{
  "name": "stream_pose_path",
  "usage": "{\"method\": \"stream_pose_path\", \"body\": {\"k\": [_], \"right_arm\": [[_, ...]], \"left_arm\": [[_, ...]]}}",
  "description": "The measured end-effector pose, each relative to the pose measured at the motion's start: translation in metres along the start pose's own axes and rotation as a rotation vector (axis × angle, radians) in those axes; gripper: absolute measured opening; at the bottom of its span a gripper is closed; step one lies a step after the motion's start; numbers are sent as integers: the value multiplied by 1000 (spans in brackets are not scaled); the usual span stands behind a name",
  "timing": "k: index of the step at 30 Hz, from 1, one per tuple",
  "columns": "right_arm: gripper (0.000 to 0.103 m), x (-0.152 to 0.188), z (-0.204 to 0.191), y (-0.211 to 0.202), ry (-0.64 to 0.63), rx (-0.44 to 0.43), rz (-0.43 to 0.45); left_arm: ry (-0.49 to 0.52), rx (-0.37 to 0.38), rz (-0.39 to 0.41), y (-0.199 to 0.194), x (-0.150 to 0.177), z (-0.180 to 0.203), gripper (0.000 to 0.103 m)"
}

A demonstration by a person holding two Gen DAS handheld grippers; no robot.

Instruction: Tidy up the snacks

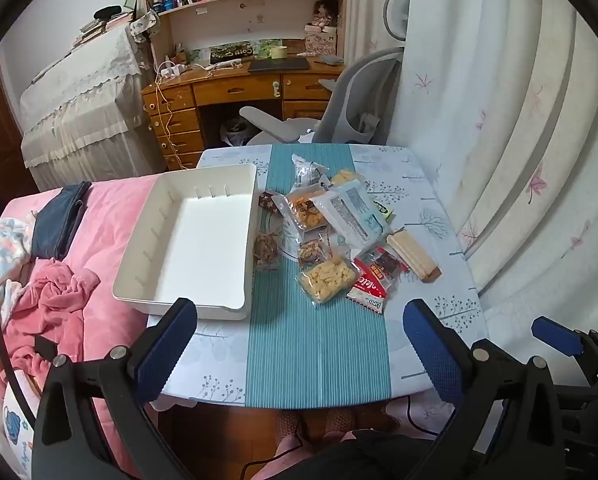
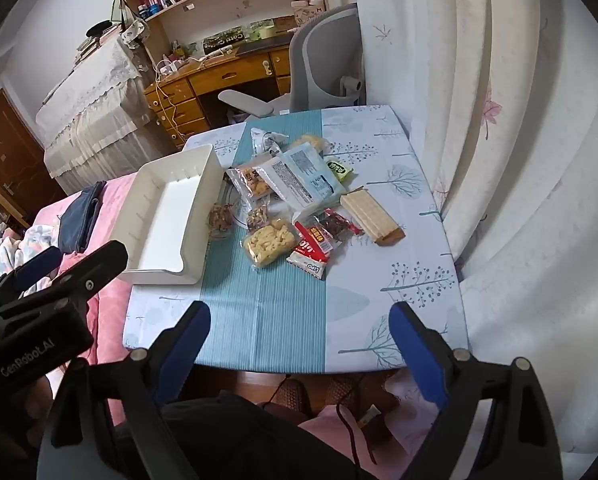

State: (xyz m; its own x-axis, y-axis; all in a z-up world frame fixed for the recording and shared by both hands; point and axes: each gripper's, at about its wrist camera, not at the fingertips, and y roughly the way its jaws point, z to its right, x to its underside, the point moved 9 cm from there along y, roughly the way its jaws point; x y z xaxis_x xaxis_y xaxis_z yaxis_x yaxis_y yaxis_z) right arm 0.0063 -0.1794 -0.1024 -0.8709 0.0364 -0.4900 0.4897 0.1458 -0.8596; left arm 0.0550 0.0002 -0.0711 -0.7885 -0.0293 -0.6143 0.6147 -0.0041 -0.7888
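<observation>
Left wrist view: left claw [image 1: 299, 354] spread wide, nothing between the pads, hanging over the near edge of the tabletop [image 1: 439, 208] and tipped down toward it. White tray [image 1: 167, 220] sits ahead-left, empty, long axis running away from the claw, its left part overhanging the pink bed [image 1: 111, 216]. Snack pile [image 1: 331, 232] is ahead and slightly right, on the teal runner [image 1: 319, 352], just beside the tray's right wall. Nearest item: clear bag of yellow puffs [image 1: 329, 278], lying flat; red-white packet [image 1: 369, 288] touches it on the right. Wafer pack [image 1: 413, 254] lies at the pile's right edge, long axis diagonal, near end pointing back-right. Tip of the right claw [image 1: 557, 336] shows at the lower right.

Right wrist view: right claw [image 2: 301, 354] also spread, empty, over the near tabletop edge, angled down. The pile is ahead, a bit left of centre; the wafer pack [image 2: 373, 216] and red-white packet [image 2: 313, 250] are the closest to this claw's line. Tray [image 2: 171, 212] is far left, across the pile. Left claw body in frame at left.

Judgement: nothing sorted yet. Tray is on the left claw's side, so left is better placed to drop in; right is nearer the wafer end. Thin, overlapping bags – risk of pinching two.
</observation>
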Motion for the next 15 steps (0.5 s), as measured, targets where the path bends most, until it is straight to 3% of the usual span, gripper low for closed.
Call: {"method": "stream_pose_path", "body": {"k": [15], "right_arm": [[91,-8,-1,2,-11,-13,4]], "left_arm": [[3,-7,-14,2,0,-3,102]]}}
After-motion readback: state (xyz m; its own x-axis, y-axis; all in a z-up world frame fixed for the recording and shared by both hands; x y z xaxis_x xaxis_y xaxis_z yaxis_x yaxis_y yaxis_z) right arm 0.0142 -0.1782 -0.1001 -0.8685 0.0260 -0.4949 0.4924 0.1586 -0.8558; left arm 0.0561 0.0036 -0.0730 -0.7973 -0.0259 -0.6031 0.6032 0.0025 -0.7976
